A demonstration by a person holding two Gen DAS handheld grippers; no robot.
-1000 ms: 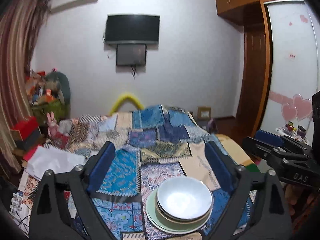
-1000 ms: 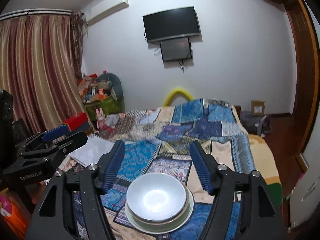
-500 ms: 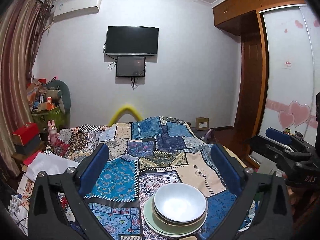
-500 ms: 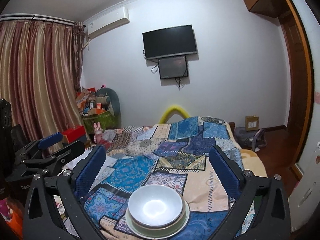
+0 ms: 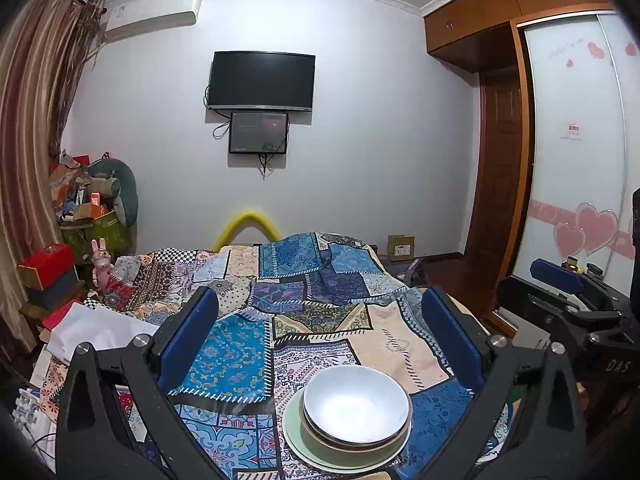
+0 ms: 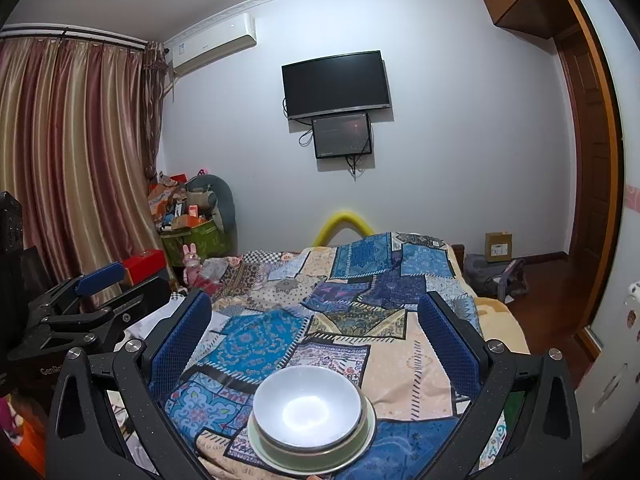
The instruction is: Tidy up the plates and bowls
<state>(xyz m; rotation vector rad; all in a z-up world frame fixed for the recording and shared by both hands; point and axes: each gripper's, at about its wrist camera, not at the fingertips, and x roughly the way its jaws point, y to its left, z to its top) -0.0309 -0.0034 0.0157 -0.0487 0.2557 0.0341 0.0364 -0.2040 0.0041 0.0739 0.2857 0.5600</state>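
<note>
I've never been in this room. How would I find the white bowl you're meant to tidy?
Start at the bed under the patchwork quilt, facing the wall television. At the quilt's near end sits one stack of dishes: a pale green plate at the bottom. The white bowl is on top, glossy and plain white, unlike the darker-rimmed bowl beneath it.
</note>
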